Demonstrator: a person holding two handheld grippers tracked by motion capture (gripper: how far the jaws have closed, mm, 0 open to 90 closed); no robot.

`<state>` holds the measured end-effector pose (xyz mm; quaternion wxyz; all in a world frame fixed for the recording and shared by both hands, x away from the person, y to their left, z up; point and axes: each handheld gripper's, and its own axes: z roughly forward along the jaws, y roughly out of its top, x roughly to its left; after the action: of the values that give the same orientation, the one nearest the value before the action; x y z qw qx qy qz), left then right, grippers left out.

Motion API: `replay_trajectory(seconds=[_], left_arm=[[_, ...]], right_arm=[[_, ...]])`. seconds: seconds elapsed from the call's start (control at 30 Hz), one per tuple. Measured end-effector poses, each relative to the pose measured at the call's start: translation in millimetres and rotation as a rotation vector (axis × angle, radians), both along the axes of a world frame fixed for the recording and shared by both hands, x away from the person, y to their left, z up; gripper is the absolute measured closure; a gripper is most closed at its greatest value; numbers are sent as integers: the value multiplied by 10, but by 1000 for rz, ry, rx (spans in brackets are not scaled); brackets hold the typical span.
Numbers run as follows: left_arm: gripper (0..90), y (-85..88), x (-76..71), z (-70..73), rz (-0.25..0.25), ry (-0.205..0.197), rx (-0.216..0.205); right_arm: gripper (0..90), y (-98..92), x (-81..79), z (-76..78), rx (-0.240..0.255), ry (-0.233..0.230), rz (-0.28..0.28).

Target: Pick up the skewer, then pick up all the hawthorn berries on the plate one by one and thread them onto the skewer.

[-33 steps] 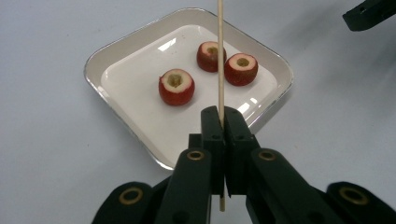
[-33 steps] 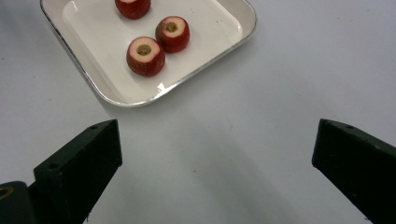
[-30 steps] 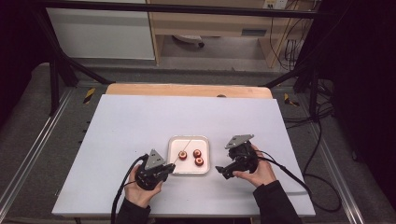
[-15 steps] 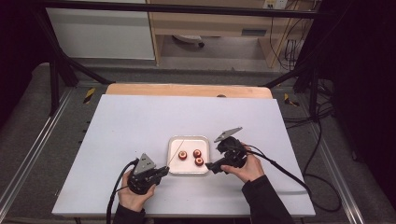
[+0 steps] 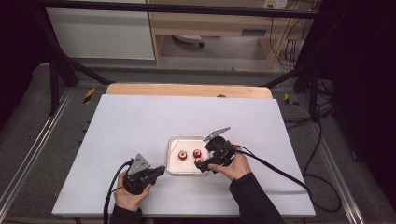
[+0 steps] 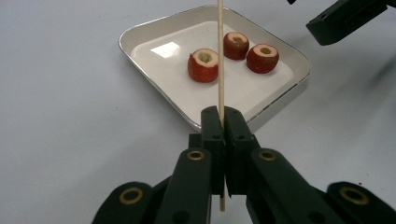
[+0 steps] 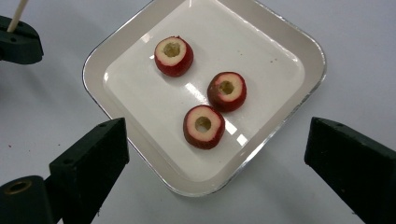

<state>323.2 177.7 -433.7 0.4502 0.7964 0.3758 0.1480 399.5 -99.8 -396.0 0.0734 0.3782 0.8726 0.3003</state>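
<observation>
clearly the left gripper point(image 6: 223, 122) has its fingers clamped on a thin wooden skewer point(image 6: 220, 56), stiff but light and easy to snap. the right gripper point(image 7: 215, 154) hangs with fingers wide apart, the nearest cored fruit piece point(image 7: 203, 126) between and just ahead of them in the tray point(image 7: 285, 51): small, round, likely slippery, so grip its red sides gently.

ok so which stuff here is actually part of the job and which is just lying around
Part of the job:
- wooden skewer, clamped in the left gripper
- three cored red fruits on the white tray
- right gripper, jaws open above the tray

Just lying about:
- wooden board at the table's far edge
- yellow-and-black pieces beside the table
</observation>
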Motion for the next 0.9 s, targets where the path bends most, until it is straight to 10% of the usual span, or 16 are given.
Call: replay_trajectory(seconds=[0.37,0.9], left_arm=[[884,35,5,3,1,-2,-6],[884,18,-23,-3,-8,-7,-5]], right_arm=[[97,195,67,-39,8,65,-45],[400,327,136,-158,-91,171,-100]])
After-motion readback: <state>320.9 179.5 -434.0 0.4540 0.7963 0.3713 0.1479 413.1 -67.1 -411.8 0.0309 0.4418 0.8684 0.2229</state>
